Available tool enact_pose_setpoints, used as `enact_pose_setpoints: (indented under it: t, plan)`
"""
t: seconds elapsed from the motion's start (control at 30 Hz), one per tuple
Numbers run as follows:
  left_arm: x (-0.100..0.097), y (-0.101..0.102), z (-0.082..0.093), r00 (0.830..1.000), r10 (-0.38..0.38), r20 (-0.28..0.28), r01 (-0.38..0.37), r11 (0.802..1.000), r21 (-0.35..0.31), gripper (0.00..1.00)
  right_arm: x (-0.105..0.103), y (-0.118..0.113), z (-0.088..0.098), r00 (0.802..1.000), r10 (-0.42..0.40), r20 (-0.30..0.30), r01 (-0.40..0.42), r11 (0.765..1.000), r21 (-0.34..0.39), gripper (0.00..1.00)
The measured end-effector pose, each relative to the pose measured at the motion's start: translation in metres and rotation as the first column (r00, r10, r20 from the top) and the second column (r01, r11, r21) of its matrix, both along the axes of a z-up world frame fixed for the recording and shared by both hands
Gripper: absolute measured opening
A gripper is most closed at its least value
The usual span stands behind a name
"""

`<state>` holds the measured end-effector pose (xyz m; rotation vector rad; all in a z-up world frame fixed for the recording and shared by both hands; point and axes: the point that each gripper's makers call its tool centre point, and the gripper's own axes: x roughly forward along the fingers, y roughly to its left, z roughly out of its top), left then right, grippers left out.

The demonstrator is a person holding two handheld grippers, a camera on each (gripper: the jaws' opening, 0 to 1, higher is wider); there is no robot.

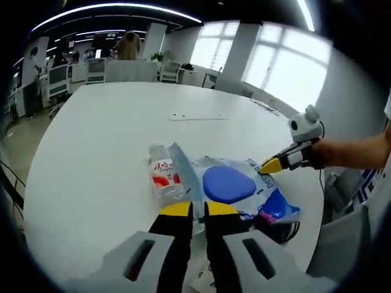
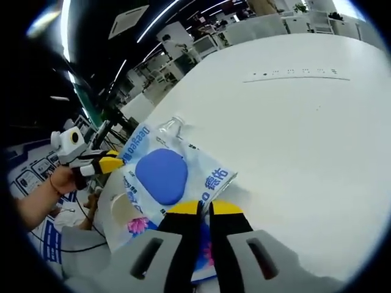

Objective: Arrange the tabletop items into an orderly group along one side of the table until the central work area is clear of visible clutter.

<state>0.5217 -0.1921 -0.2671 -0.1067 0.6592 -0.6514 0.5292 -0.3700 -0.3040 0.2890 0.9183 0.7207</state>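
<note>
A soft white wipes pack with a blue oval lid and blue print lies near the table's edge. My left gripper is shut on a thin corner flap of it. A clear bottle with a red label lies on its side, touching the pack's left. The right gripper comes in from the right, its yellow tips at the pack's far edge. In the right gripper view, my right gripper is shut on the edge of the pack. The left gripper holds the opposite corner. The bottle peeks out behind the pack.
The round white table stretches away with a flush socket strip near its middle. Black cables hang off the near edge by the pack. A person's hand holds the left gripper. Office desks and chairs stand beyond.
</note>
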Motion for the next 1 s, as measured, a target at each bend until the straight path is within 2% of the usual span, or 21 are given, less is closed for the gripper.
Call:
enact_pose_setpoints:
  t: [0.57, 1.0]
  plan:
    - [-0.002, -0.005, 0.017, 1.0, 0.002, 0.025, -0.002, 1.0, -0.011, 0.02, 0.0, -0.002, 0.014, 1.0, -0.009, 0.019, 0.008, 1.0, 0.03, 0.01]
    - [0.003, -0.009, 0.034, 0.998, 0.004, 0.056, -0.002, 1.0, -0.025, 0.02, 0.004, -0.007, 0.036, 0.998, -0.017, 0.055, 0.014, 0.998, 0.058, 0.01]
